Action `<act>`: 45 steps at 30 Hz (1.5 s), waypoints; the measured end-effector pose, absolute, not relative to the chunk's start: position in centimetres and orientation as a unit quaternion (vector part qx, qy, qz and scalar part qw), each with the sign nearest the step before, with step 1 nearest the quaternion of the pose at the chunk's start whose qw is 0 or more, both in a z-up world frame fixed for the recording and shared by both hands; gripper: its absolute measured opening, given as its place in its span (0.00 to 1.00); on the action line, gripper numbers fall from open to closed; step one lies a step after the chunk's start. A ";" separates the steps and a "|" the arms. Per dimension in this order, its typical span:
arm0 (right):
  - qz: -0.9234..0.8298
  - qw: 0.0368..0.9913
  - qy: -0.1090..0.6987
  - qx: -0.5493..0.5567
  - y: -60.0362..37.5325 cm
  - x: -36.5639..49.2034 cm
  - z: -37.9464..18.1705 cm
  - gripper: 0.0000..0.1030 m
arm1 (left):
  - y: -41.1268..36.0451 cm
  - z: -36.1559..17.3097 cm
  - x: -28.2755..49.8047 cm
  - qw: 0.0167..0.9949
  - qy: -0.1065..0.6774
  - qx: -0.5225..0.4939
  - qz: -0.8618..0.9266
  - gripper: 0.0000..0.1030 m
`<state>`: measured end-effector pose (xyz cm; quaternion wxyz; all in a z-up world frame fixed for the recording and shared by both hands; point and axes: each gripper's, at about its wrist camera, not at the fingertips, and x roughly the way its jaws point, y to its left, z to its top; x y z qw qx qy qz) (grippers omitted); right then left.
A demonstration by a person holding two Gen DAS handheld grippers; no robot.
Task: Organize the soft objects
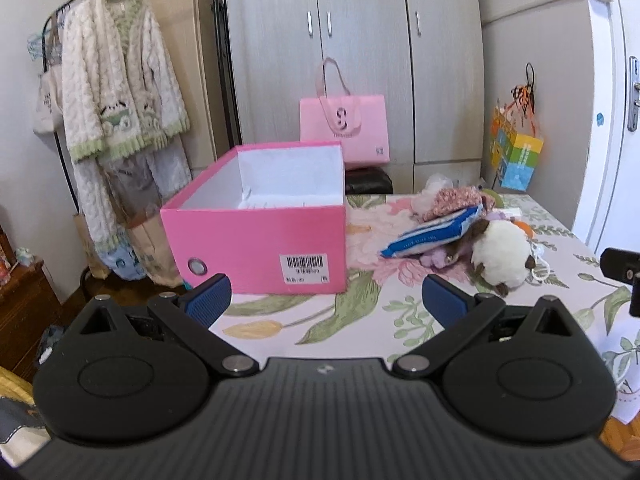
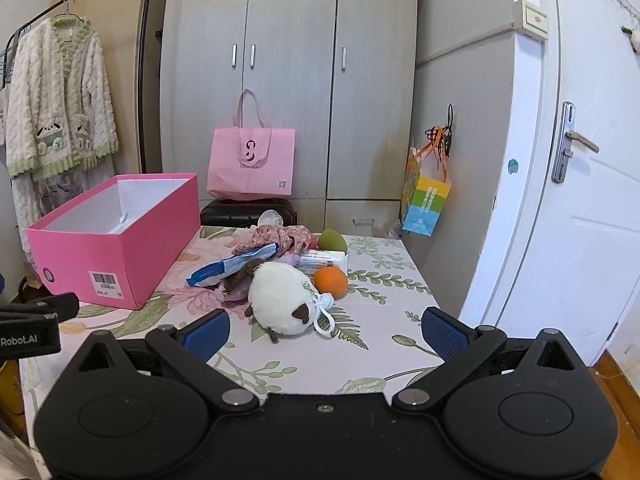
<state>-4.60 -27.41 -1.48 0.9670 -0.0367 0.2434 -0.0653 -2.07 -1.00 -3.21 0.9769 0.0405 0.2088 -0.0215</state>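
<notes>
left wrist view: we see the left gripper point(image 1: 326, 300) with its blue pads spread wide and holding nothing, above the flowered table point(image 1: 360, 320); the open pink box point(image 1: 256, 240) stands ahead at left, and the heap of soft objects lies to its right, a white plush toy point(image 1: 504, 252) nearest and a blue-and-white packet point(image 1: 432, 234) leaning on it. right wrist view: we see the right gripper point(image 2: 326, 334) likewise wide and empty, the white plush toy point(image 2: 280, 300) just ahead between its pads, an orange ball point(image 2: 330, 282) touching the toy's far side, and the pink box point(image 2: 108, 256) well apart at left.
</notes>
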 end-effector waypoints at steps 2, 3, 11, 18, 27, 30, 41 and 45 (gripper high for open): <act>-0.068 0.969 0.233 -0.044 -27.2 -4.8 -1.8 1.00 | -0.8 -3.1 -2.3 0.977 0.208 0.035 -0.031 1.00; -0.073 0.969 0.230 -0.046 -27.1 -4.9 -2.1 1.00 | -0.7 -3.1 -2.4 0.977 0.207 0.031 -0.039 1.00; -0.079 0.967 0.237 -0.059 -27.1 -5.0 -3.4 1.00 | -0.8 -3.2 -2.9 0.975 0.212 0.040 -0.060 1.00; -0.069 0.972 0.210 -0.080 -28.2 -5.4 -2.5 1.00 | -1.2 -1.7 -2.9 0.976 0.195 0.049 -0.084 1.00; 0.034 0.977 0.209 -0.033 -30.7 -3.0 -5.7 1.00 | -4.7 -2.3 0.2 0.960 0.220 0.064 -0.162 0.98; 0.065 0.976 0.210 -0.008 -31.6 -2.0 -6.4 1.00 | -6.0 -3.2 1.5 0.955 0.227 0.058 -0.182 0.98; 0.126 0.958 0.256 -0.003 -33.2 4.0 -11.1 0.94 | -9.7 -7.5 8.1 0.927 0.262 0.000 -0.270 0.97; 0.121 0.951 0.284 0.011 -33.8 6.7 -12.3 0.94 | -10.7 -8.9 10.6 0.912 0.288 -0.027 -0.293 0.97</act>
